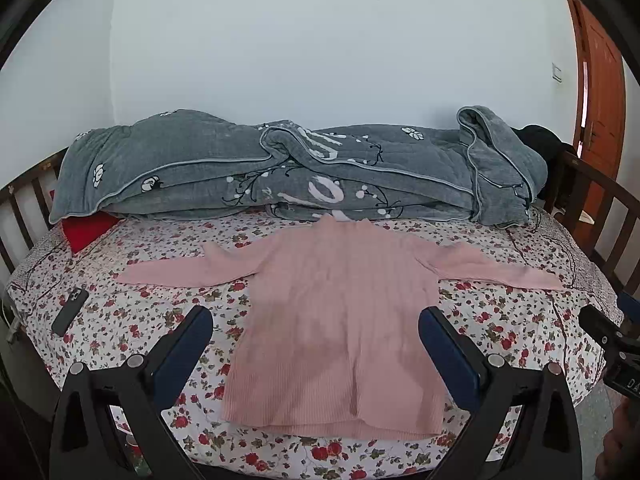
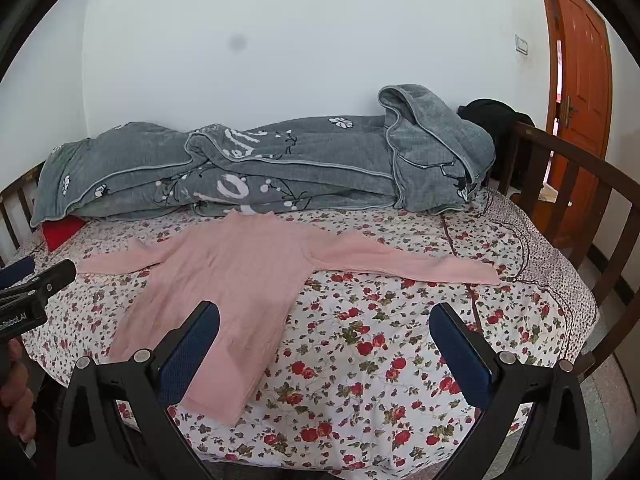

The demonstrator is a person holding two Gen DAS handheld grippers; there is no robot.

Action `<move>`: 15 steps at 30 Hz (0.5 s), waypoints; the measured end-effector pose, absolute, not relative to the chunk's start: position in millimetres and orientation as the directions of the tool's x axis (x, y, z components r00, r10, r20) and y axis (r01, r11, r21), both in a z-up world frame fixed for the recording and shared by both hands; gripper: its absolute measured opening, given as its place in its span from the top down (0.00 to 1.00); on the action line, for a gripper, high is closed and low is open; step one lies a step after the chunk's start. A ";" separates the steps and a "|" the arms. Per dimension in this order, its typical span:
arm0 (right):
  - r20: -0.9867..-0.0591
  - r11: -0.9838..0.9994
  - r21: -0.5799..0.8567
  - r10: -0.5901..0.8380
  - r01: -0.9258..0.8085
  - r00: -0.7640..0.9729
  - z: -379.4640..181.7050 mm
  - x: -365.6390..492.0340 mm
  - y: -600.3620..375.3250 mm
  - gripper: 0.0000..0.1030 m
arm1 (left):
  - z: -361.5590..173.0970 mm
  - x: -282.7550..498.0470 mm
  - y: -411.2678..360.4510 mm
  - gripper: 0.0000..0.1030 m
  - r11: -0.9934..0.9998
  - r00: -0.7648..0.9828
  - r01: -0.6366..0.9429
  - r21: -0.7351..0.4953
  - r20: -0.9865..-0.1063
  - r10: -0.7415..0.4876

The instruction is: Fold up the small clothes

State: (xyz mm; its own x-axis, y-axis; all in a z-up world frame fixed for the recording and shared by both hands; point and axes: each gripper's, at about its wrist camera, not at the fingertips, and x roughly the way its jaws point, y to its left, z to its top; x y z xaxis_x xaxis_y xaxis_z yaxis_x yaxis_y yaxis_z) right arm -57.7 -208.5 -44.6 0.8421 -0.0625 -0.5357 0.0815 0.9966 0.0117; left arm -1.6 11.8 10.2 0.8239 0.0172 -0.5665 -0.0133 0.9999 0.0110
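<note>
Your left gripper [image 1: 316, 320] hangs above the near edge of the bed, jaws spread wide, holding nothing — the pink sweater's [image 1: 340, 320] body lies between its fingers in view. Farther left on the floral sheet [image 1: 500, 320] rests a dark phone [image 1: 70, 310]. That sweater lies flat, sleeves out to both sides, collar touching the grey quilt [image 1: 280, 168] heaped along the wall. Your right gripper [image 2: 324, 320] — also spread, empty — hovers beside the sweater's right hem.
</note>
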 end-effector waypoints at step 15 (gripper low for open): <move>-0.530 0.996 0.022 -0.057 0.081 0.846 -39.2 -62.4 -208.0 0.00 | 9.9 -1.9 12.9 0.00 1.000 0.824 -0.020 0.000 -0.567 0.016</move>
